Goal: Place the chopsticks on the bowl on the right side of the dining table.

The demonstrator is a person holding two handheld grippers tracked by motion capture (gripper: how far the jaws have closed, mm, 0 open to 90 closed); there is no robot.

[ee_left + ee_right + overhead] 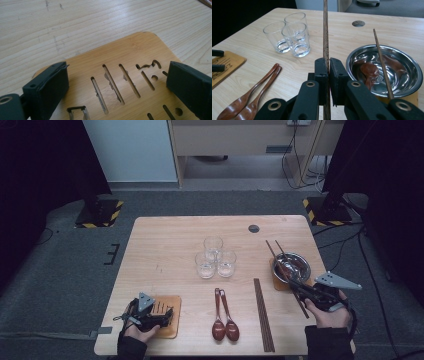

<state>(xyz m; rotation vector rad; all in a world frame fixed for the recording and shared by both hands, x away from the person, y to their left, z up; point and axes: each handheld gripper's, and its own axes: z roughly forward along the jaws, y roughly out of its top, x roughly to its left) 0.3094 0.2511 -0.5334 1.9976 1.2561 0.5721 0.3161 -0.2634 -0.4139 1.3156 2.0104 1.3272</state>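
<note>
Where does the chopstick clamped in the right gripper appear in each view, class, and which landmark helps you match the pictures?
High view: the held chopstick slants across the steel bowl at right, gripped by the right gripper.
Left gripper view: not in it.
Right gripper view: the chopstick rises at centre from shut jaws.
Shared landmark: the three glasses.

High view: fixed above the desk's near edge, looking forward and down, far enough to take in the whole top and the floor beyond. Left claw view: very close, angled steeply down at the slotted wooden board by the near left corner. Right claw view: low over the near right corner, facing across toward the far edge. Shared by high and right claw views: glasses, spoons, steel bowl.
</note>
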